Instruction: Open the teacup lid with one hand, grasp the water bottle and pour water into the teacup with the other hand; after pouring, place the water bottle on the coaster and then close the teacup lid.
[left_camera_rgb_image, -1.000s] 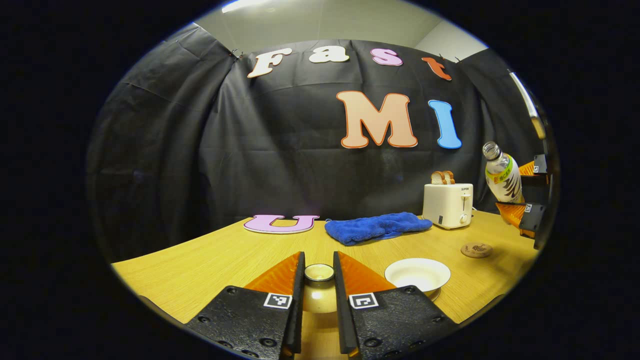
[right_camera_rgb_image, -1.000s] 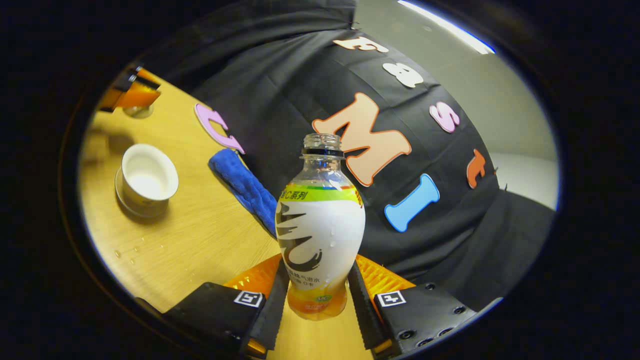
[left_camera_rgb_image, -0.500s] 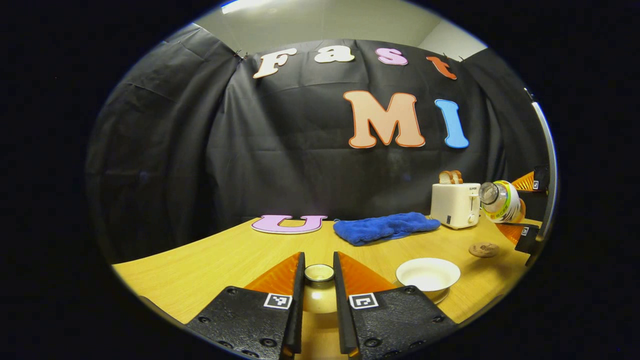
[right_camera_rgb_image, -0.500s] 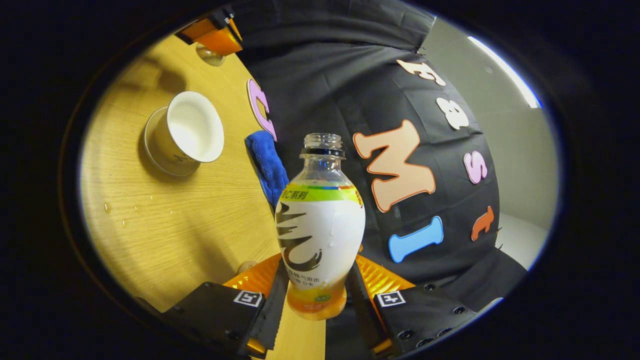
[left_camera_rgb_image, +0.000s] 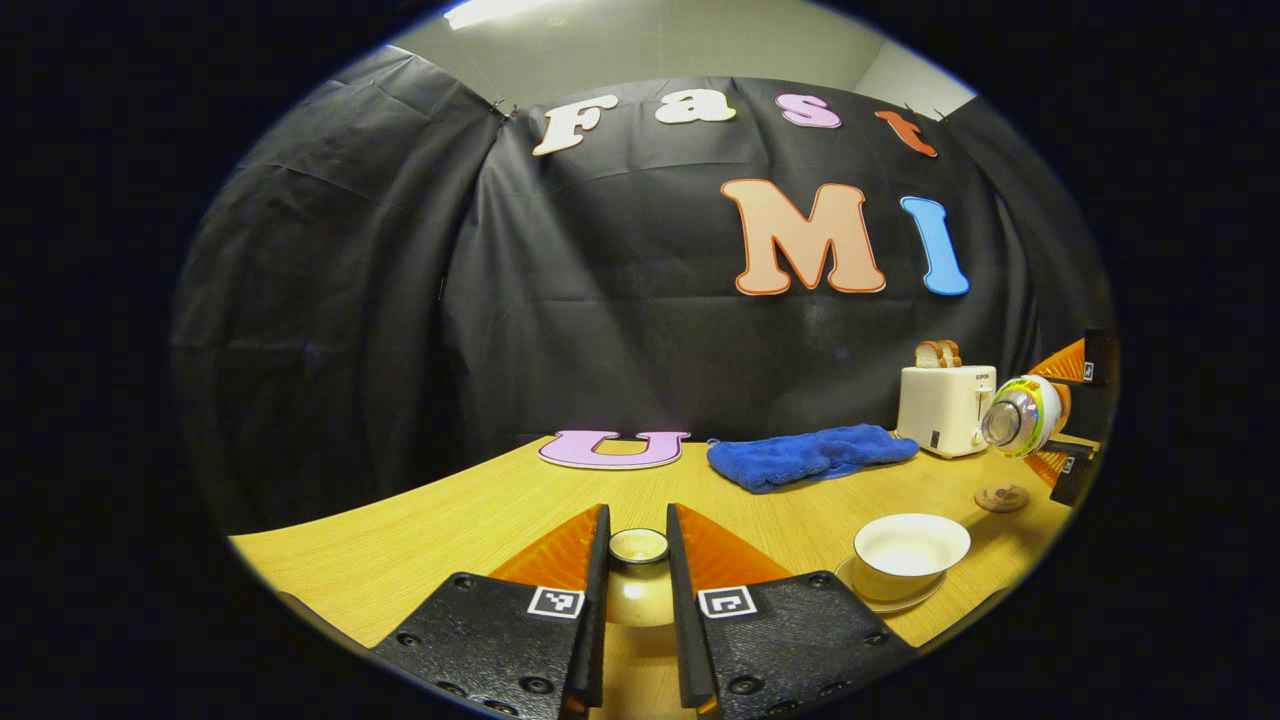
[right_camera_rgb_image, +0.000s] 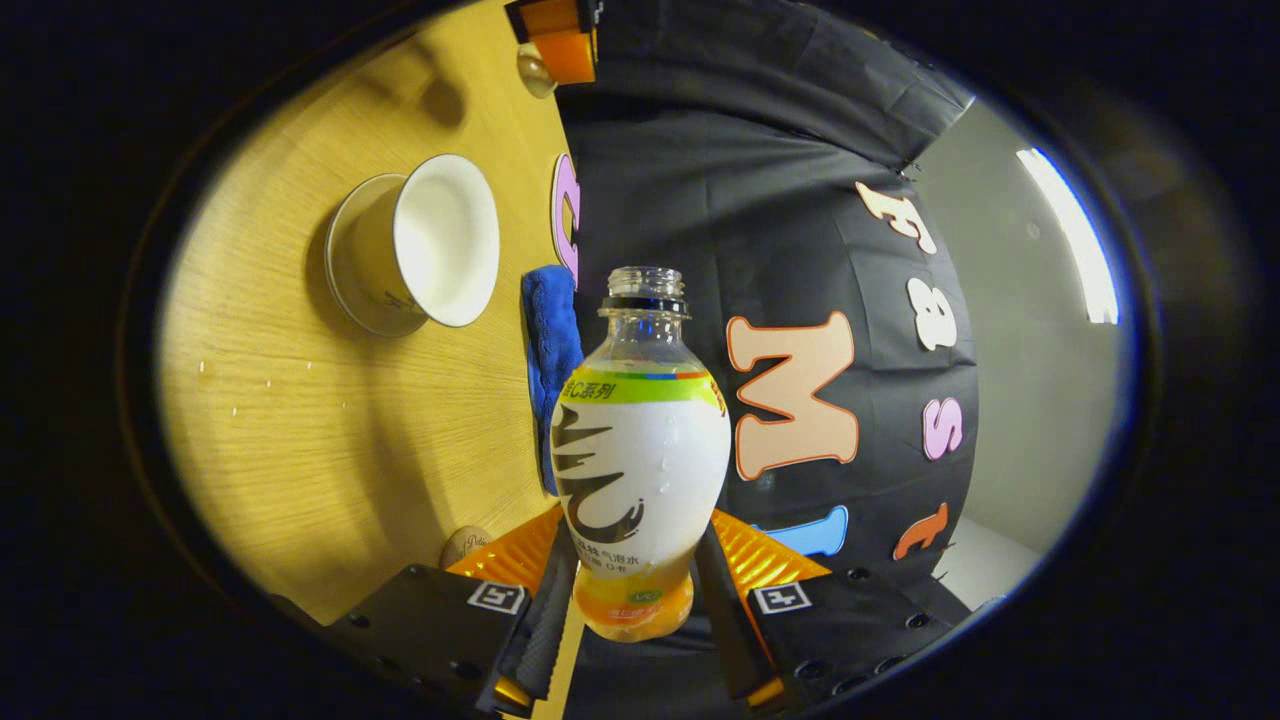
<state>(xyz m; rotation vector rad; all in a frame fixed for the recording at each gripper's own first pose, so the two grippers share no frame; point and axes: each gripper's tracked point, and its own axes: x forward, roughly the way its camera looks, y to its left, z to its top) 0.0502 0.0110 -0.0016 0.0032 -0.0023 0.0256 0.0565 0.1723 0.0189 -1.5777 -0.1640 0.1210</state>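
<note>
My left gripper (left_camera_rgb_image: 637, 542) is shut on the knob of the pale teacup lid (left_camera_rgb_image: 638, 590), held above the wooden table (left_camera_rgb_image: 480, 510). To its right, the open white teacup (left_camera_rgb_image: 908, 548) stands on its saucer. My right gripper (right_camera_rgb_image: 637, 565) is shut on the uncapped water bottle (right_camera_rgb_image: 640, 470), which has a white and green label. In the left gripper view the bottle (left_camera_rgb_image: 1020, 415) lies nearly level above and right of the cup, its mouth facing the cup's side. In the right gripper view the teacup (right_camera_rgb_image: 430, 245) sits to the bottle's left, and the left gripper (right_camera_rgb_image: 560, 35) is at the top.
A round coaster (left_camera_rgb_image: 1001, 497) lies just behind and right of the cup, also seen as the coaster (right_camera_rgb_image: 462, 545) near my right fingers. A blue cloth (left_camera_rgb_image: 810, 455) and a white toaster (left_camera_rgb_image: 945, 410) stand at the back. Water drops (right_camera_rgb_image: 230, 390) dot the table.
The right gripper has rolled the bottle from nearly upright to almost level and lowered it toward the cup. The left gripper, still holding the lid, has shifted a little leftward.
</note>
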